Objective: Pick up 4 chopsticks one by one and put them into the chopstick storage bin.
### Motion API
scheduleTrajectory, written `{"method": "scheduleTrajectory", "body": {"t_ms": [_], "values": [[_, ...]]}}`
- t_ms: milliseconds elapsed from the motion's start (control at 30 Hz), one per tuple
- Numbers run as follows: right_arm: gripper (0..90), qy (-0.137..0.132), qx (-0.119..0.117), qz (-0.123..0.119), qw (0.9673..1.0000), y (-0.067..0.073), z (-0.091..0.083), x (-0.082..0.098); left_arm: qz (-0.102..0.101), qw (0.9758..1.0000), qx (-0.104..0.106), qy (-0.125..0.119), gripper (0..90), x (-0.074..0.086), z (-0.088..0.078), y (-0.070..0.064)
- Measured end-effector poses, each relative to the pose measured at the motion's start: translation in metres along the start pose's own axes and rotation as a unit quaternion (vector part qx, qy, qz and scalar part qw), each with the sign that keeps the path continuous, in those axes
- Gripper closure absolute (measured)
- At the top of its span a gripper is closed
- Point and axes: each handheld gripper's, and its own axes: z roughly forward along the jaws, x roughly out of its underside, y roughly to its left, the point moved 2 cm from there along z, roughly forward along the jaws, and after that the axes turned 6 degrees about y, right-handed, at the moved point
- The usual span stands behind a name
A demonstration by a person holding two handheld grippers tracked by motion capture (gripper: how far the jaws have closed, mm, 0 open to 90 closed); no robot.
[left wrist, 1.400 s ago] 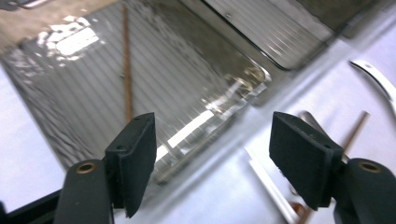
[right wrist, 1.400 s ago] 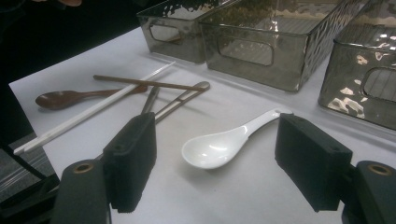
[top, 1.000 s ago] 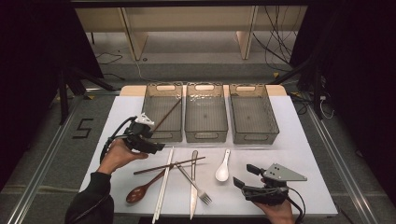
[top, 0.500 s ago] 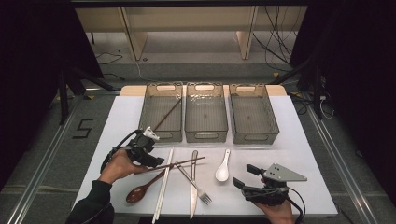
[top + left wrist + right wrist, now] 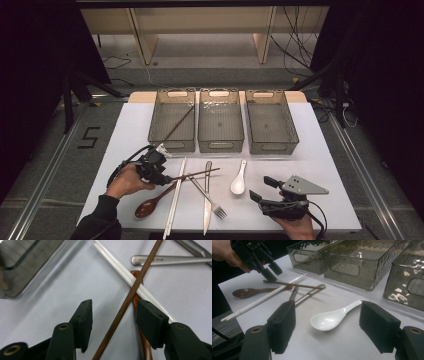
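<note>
My left gripper (image 5: 167,178) is low over the table at the left, pointing at the crossed cutlery. In the left gripper view its jaws (image 5: 113,315) straddle a brown wooden chopstick (image 5: 130,293). They have just been closing, and a gap remains on both sides, so the pads do not press on it. The chopstick (image 5: 196,174) lies across a pair of white chopsticks (image 5: 176,195) and a wooden spoon (image 5: 150,205). My right gripper (image 5: 262,189) rests open at the front right, facing a white ceramic spoon (image 5: 329,318), with nothing between its fingers.
Three smoky clear bins stand in a row at the back: the left one (image 5: 171,145) holds a brown chopstick (image 5: 180,122), with the middle (image 5: 220,146) and right (image 5: 272,147) bins beside it. A knife (image 5: 206,205) and a fork (image 5: 210,200) lie near the front edge.
My left gripper has come down and forward onto the cutlery, and its jaws have narrowed around the brown chopstick. The right gripper has stayed put.
</note>
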Motion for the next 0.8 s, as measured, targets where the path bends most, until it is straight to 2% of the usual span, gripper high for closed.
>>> {"method": "scheduleTrajectory", "body": {"t_ms": [567,667,800], "values": [[30.1,0.003,-0.001,-0.001,1.0,0.0,0.001,0.001,0.028,0.9992,0.008,0.027,63.5,0.004,0.011,0.001],[30.2,0.002,0.0,-0.001,1.0,0.0,0.001,0.001,0.041,0.9986,0.013,0.031,69.5,0.005,0.013,0.001],[30.1,0.003,-0.001,-0.001,1.0,0.0,0.001,0.001,0.063,0.9977,0.014,0.021,80.0,0.006,0.014,0.001]]}}
